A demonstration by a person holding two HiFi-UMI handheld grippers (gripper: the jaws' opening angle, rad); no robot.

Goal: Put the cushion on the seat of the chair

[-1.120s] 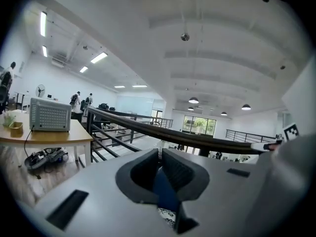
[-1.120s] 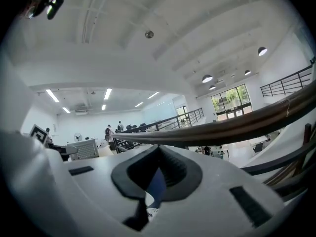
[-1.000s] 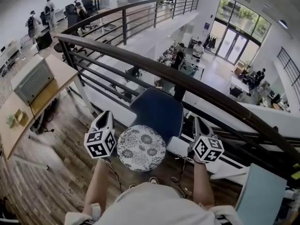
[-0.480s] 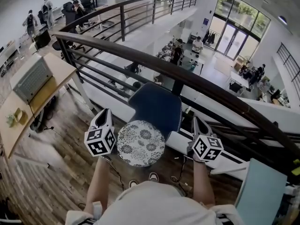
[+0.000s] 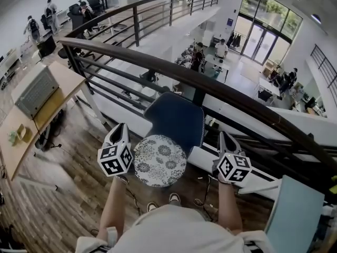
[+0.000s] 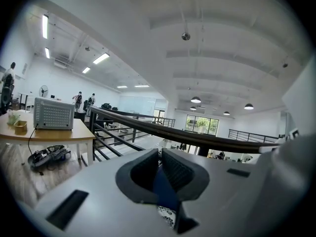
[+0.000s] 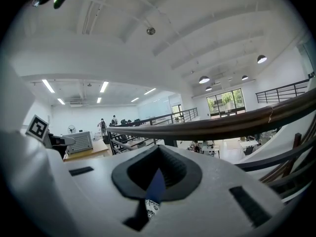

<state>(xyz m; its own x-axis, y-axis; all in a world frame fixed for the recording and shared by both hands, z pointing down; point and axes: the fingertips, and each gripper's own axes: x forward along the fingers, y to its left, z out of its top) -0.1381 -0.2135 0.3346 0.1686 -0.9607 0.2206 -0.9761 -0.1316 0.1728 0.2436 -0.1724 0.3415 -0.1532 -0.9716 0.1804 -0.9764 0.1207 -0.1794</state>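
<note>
So the cushion [image 5: 159, 160], the round flowery one, is lying flat on the seat of the blue chair [image 5: 176, 121], right at 6 o'clock from the backrest. It looks centred, with nothing hanging off that I can see. I'd call the job pretty much done.

The left gripper [image 5: 120, 128] hangs just beside the cushion at its 9 o'clock, and the right gripper [image 5: 225, 137] is at 3 o'clock with a clear gap to it. Both have their jaws together and neither is holding anything. In each gripper view only a thin sliver of blue and a bit of flower print shows down the slit, which I take to be the chair and cushion below.

If anything's left, it's maybe a small nudge to square the cushion up. The railing [image 5: 210, 88] runs past at 12 o'clock behind the chair.
</note>
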